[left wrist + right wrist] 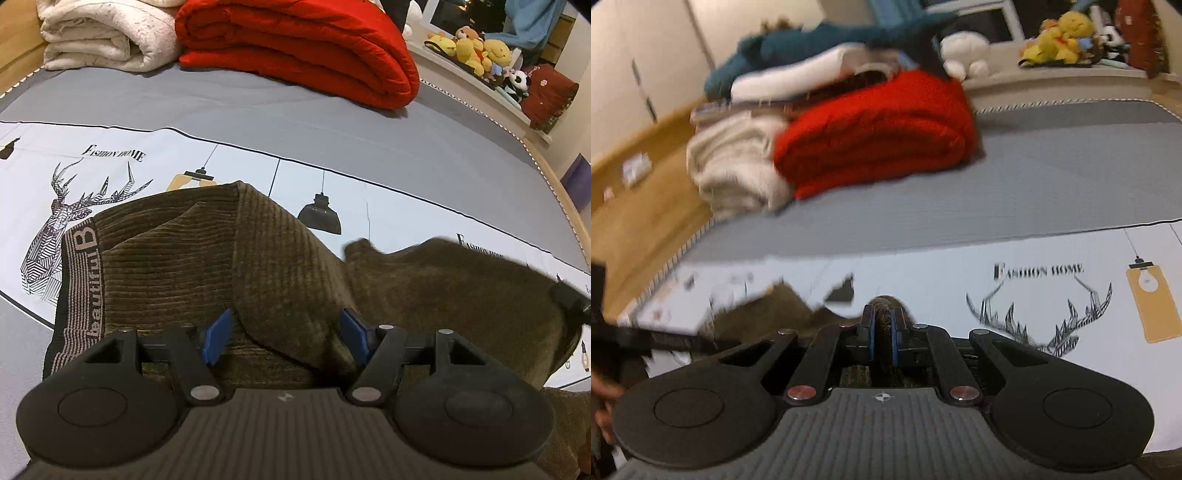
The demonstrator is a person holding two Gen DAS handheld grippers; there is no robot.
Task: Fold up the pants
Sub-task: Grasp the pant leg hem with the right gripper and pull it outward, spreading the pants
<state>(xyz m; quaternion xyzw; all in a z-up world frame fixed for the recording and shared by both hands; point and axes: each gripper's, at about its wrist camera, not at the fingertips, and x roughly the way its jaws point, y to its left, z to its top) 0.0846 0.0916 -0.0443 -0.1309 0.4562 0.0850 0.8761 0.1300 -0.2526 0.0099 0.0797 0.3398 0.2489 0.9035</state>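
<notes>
Right hand-held gripper (882, 328) pinches raised pants (280, 258); left hand-held gripper (286, 334), tilted down, is spread.

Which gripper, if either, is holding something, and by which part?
The right gripper pinches a fold of the brown pants, likely a leg end. The left gripper is open, straddling the fabric.

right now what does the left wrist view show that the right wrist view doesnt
Only the left wrist view shows the open left gripper over the brown corduroy pants, their striped waistband lettered "beautiful", and a printed black pendant lamp.

Only the right wrist view shows the right gripper shut on a pinch of pants fabric, the blue plush shark and the wooden floor.

Both show the folded red blanket, cream blanket, deer-print sheet and yellow plush toys.
</notes>
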